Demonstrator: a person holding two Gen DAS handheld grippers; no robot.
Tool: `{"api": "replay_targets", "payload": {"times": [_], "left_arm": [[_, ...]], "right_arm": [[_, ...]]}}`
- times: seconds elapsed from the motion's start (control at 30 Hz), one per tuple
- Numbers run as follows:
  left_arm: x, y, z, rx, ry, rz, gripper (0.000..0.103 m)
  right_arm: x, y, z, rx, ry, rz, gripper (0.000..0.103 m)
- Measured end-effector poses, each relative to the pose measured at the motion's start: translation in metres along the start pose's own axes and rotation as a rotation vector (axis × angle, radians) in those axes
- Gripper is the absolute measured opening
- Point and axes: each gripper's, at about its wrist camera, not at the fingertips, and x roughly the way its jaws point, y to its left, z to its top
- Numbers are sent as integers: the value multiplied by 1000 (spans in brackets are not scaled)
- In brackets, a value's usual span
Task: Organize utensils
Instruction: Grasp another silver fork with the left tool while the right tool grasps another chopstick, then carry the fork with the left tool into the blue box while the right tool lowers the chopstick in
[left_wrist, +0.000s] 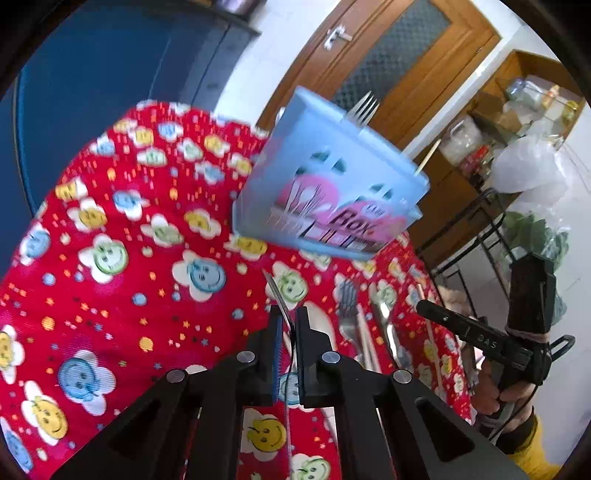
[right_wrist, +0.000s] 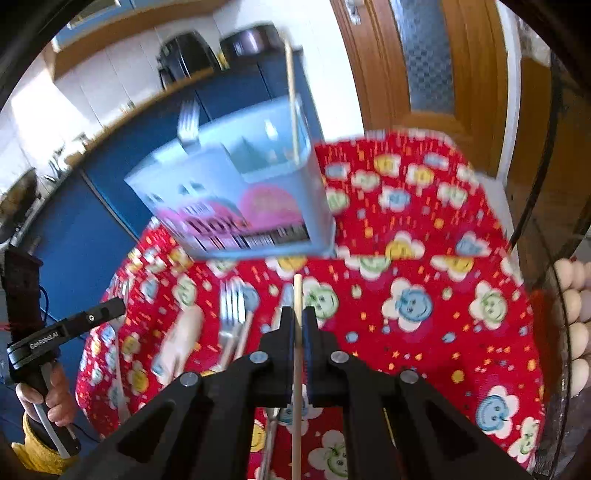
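A light blue utensil box (left_wrist: 325, 192) with a pink label stands on the red smiley tablecloth (left_wrist: 110, 258); a fork (left_wrist: 364, 107) and a wooden chopstick (left_wrist: 428, 157) stick out of it. My left gripper (left_wrist: 288, 325) is shut on a thin flat metal utensil handle (left_wrist: 275, 291), in front of the box. In the right wrist view the box (right_wrist: 236, 199) holds the fork (right_wrist: 188, 122) and a chopstick (right_wrist: 291, 99). My right gripper (right_wrist: 298, 317) is shut on a wooden chopstick (right_wrist: 297, 369), short of the box.
Loose forks (left_wrist: 349, 314), a spoon and chopsticks lie on the cloth right of my left gripper, also showing in the right wrist view (right_wrist: 231, 317). A wooden door (left_wrist: 388, 66), a cluttered shelf (left_wrist: 517, 122), blue cabinets (right_wrist: 92, 221) and eggs (right_wrist: 576, 295) surround the table.
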Motion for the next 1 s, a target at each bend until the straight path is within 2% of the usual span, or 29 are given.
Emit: {"api": "replay_targets", "payload": {"times": [0.27, 0.47, 0.8, 1.0], "left_arm": [[-38, -20, 3, 53, -115, -27, 2], [-57, -37, 10, 101, -184, -28, 2], [-83, -50, 43, 125, -304, -37, 1], [-93, -60, 72, 138, -344, -38, 1]], "right_arm": [[-47, 21, 10, -23, -180, -1, 6], [-66, 28, 17, -5, -270, 13, 6], [-73, 36, 27, -6, -333, 14, 6], [-72, 38, 32, -20, -344, 16, 6]]}}
